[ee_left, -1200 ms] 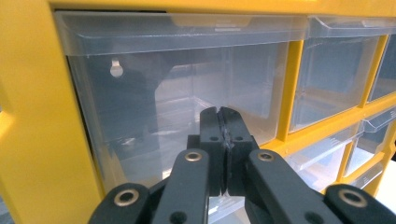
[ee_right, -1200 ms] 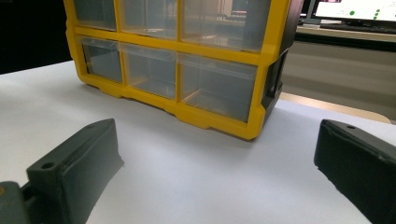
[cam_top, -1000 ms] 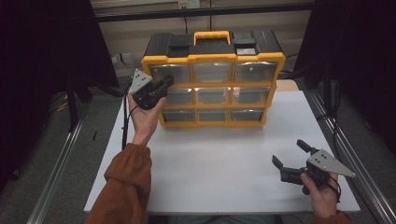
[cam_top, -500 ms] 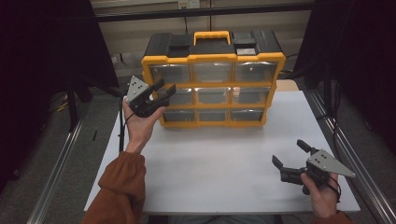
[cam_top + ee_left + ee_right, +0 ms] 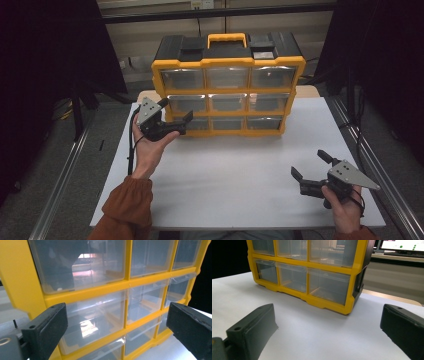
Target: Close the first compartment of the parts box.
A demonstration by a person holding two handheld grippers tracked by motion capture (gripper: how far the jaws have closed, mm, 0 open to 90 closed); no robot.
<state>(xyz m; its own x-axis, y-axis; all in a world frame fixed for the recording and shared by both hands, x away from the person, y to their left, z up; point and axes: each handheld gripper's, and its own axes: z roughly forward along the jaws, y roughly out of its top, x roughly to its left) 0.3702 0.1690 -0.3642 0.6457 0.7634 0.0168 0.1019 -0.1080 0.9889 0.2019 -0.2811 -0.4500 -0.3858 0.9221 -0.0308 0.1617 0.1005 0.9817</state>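
A yellow and black drawer cabinet (image 5: 227, 85) with clear plastic drawers stands at the back of the white table (image 5: 230, 175). My left gripper (image 5: 175, 111) is open, held just in front of the cabinet's lower left drawers (image 5: 93, 317), with nothing between its jaws. In the left gripper view the clear drawers (image 5: 82, 263) are very close, and they look empty. My right gripper (image 5: 310, 165) is open low over the table near the front right, well apart from the cabinet (image 5: 312, 275), and it holds nothing.
The cabinet has a yellow carry handle (image 5: 227, 39) on its black top. Metal rails (image 5: 65, 170) run along both sides of the table. Dark curtains (image 5: 50, 60) hang to the left and right. A monitor (image 5: 402, 245) glows behind the cabinet in the right gripper view.
My left gripper has dropped from the middle drawer row and swung right toward the bottom left drawer, its jaws now spread. The right gripper has stayed still.
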